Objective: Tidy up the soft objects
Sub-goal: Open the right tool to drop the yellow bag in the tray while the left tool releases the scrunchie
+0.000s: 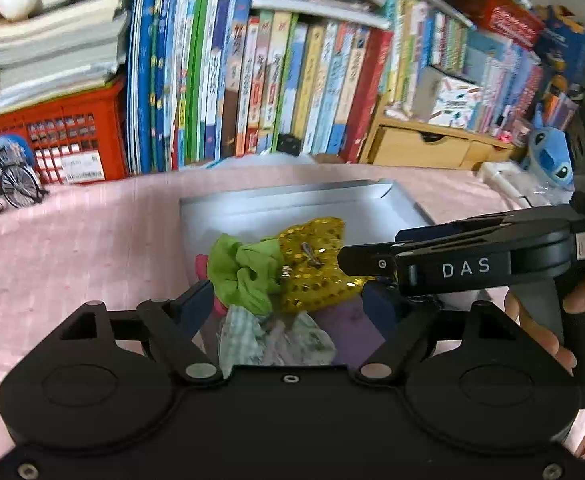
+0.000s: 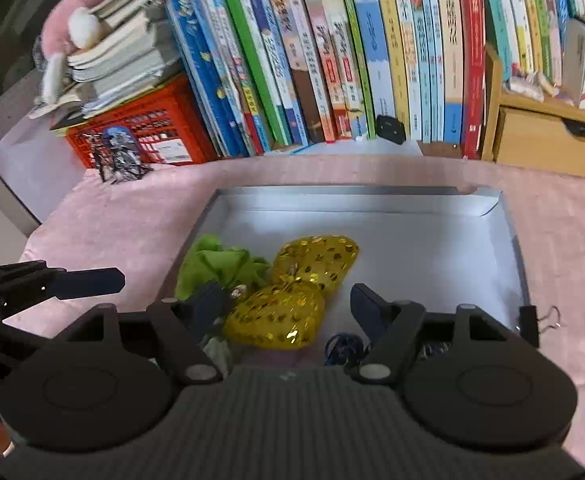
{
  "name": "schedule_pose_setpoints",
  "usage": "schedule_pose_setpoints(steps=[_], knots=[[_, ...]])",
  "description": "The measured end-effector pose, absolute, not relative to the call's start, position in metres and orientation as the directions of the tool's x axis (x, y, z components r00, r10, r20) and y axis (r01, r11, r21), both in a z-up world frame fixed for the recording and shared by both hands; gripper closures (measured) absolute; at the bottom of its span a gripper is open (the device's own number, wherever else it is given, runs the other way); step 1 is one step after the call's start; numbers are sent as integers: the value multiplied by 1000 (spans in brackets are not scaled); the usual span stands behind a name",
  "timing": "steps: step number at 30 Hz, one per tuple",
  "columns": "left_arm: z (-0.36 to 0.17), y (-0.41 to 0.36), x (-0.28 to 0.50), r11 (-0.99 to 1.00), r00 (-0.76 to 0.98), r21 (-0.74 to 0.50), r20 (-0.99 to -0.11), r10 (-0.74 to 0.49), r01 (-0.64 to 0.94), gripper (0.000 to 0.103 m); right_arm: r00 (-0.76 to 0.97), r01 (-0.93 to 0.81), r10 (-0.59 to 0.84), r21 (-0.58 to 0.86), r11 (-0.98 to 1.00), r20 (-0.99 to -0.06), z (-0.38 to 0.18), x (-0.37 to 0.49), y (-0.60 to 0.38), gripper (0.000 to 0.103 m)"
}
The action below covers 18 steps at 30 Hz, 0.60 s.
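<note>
We hold both tongs wide open and empty over the near edge of the tray (image 2: 492, 240): the left gripper (image 1: 288, 304) above the green scrunchie (image 1: 244, 272), the right gripper (image 2: 284, 312) above the gold pouches (image 2: 292, 292). The soft things lie heaped at the tray's near left corner, seemingly gathered there to leave the rest free.

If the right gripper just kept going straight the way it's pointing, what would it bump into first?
Most likely the shiny yellow sequinned heart pouch, which lies straight ahead between the open fingers of the right gripper, inside the shallow silver tray. Depth is hard to judge, so it might brush the crumpled green cloth beside it.
</note>
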<state>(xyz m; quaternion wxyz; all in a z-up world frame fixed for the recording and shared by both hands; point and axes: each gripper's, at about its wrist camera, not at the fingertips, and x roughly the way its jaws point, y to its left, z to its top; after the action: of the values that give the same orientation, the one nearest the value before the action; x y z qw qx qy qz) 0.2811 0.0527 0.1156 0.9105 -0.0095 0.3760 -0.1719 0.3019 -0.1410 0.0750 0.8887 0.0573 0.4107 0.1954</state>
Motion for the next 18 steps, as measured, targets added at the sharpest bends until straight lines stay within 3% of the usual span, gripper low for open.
schedule_pose_setpoints(steps=[9, 18], knots=[[139, 58, 215, 933, 728, -88, -600, -330, 350, 17, 634, -312, 386, 236, 920, -670, 102, 247, -142, 18], [142, 69, 154, 950, 806, 12, -533, -258, 312, 16, 635, -350, 426, 251, 902, -645, 113, 201, -140, 17]])
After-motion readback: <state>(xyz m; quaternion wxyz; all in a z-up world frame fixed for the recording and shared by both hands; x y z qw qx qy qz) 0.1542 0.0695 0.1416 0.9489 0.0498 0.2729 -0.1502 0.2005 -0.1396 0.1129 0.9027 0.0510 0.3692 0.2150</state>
